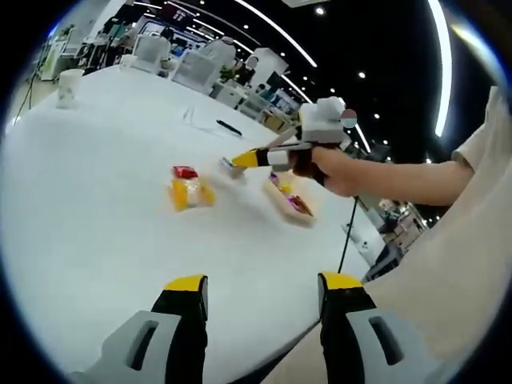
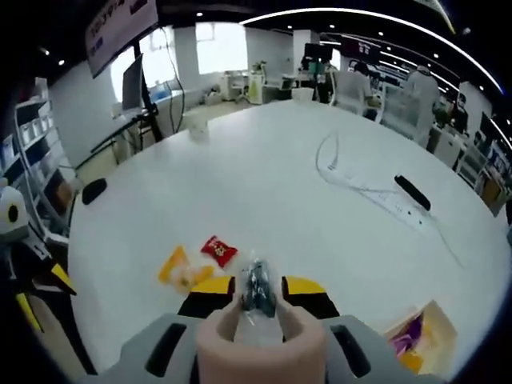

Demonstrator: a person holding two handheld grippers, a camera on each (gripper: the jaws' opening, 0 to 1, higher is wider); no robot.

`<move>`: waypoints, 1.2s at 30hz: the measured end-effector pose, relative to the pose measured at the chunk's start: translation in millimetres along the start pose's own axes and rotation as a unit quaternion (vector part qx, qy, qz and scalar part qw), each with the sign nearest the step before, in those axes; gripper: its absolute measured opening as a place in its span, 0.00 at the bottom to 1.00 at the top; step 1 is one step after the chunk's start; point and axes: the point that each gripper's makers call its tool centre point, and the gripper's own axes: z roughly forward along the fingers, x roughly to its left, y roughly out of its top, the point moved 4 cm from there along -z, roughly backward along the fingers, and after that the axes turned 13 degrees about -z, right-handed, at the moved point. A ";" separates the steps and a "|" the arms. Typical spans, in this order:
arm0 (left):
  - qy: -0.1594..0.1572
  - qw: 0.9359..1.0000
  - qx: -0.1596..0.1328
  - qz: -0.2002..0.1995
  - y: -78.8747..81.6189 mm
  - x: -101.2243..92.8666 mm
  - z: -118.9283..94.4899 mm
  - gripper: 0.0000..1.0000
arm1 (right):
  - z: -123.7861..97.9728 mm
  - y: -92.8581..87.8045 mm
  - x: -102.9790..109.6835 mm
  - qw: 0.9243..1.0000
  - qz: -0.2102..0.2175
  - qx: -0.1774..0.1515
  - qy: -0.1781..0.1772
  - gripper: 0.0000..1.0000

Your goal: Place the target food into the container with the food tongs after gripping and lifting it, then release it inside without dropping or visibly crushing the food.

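White and round, the big table [image 1: 96,232] under my two grippers stands in an open office hall with ceiling light strips, desks and some people far behind. On it, in the left gripper view, I see a yellow snack packet [image 1: 190,193] with a red one [image 1: 185,172] touching its far end, and a little to the right of them a shallow cardboard tray [image 1: 290,198] that already has some wrapped pieces inside. I judge this tray is the container. My right gripper [image 1: 240,161] reaches over the table between the packets and the tray, and its jaws are clamped on the handle of the food tongs [image 2: 258,290], whose metal tip [image 1: 230,166] hangs close above the table, just beside the tray's far end and near the packets. In the right gripper view the tongs point forward along the jaws; the snacks lie ahead and to the left, the tray low on the right. Whether the tong tips hold any food I cannot tell, they seem empty. My left gripper [image 1: 264,288] hovers back near the table edge with its jaws wide apart, holding nothing, well apart from the food. So the right side is nearer, and I think the next move must swing the tips left toward the packets.
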 end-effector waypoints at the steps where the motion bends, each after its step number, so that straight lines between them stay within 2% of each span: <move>1: -0.001 1.000 -0.001 0.004 -0.3 -0.6 -0.1 0.55 | -2.7 -0.2 -1.1 1.000 0.002 -0.002 -0.001 0.22; 10: -0.009 1.000 0.002 0.009 -3.5 -7.4 1.1 0.55 | -23.0 0.1 -11.4 0.999 0.027 -0.016 -0.017 0.22; 15: -0.011 1.000 -0.004 0.015 0.0 -11.0 0.1 0.55 | -37.0 2.0 -16.7 0.999 0.024 -0.020 -0.030 0.22; 20: -0.014 1.000 0.001 0.024 -3.4 -15.2 -1.4 0.55 | -50.5 2.2 -19.6 0.999 0.022 -0.026 -0.039 0.23; 26: -0.015 1.000 0.000 0.027 -6.4 -17.5 -2.4 0.55 | -66.8 -2.9 -29.1 0.998 0.022 -0.029 -0.053 0.23; 36: -0.019 0.999 0.007 0.042 -6.8 -22.4 -0.3 0.55 | -86.5 -10.4 -40.6 0.995 0.056 -0.044 -0.071 0.23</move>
